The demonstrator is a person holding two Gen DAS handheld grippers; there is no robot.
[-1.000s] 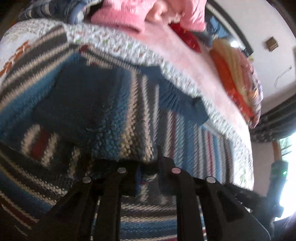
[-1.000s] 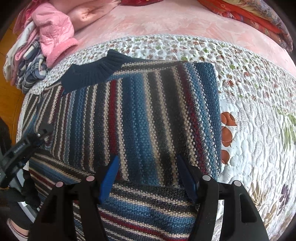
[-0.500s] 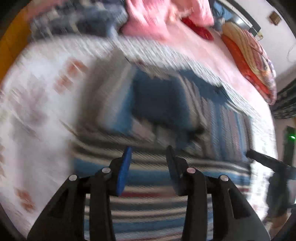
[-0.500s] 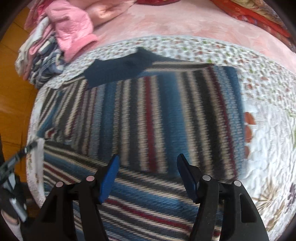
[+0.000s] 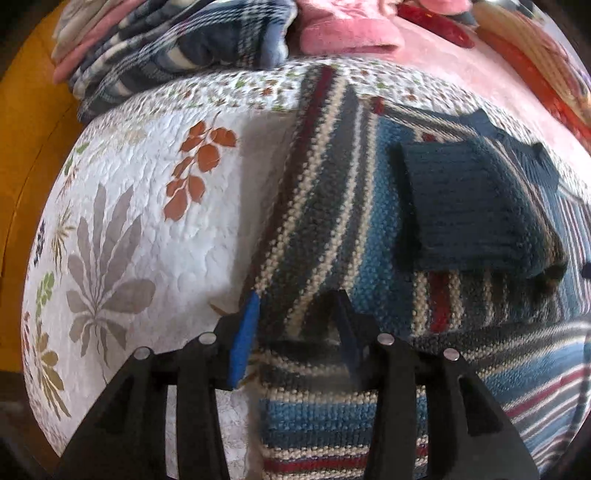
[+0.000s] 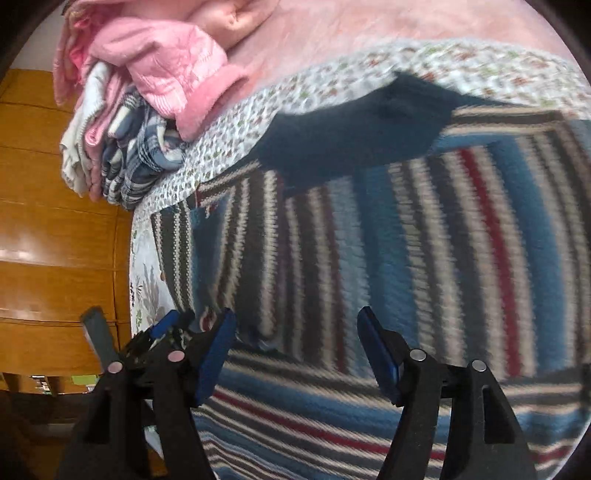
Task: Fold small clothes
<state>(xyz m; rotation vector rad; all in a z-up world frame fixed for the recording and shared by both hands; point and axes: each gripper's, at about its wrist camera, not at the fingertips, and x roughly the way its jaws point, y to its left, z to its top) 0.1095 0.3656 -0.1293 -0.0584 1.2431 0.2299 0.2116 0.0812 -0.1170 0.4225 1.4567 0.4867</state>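
Note:
A striped knit sweater [image 5: 332,206] in blue, cream, dark grey and red lies flat on a white floral quilt [image 5: 155,221]. One sleeve is folded across it, its navy cuff [image 5: 472,206] lying on top. My left gripper [image 5: 295,332] is open at the sweater's left edge, fingers straddling the edge low over the fabric. My right gripper [image 6: 297,354] is open wide above the sweater [image 6: 406,240], holding nothing. In the right wrist view the navy cuff [image 6: 362,136] lies at the far side and the left gripper [image 6: 166,332] shows at lower left.
A pile of clothes with a pink jacket [image 6: 166,62] and plaid fabric [image 5: 192,44] sits at the quilt's far corner. Pink bedding [image 6: 369,33] lies beyond. Orange wood panelling [image 6: 55,240] is past the bed's left edge.
My left gripper let go of the sweater fold, opened, and swung left to the sweater's left edge. My right gripper stayed open and shifted left across the sweater.

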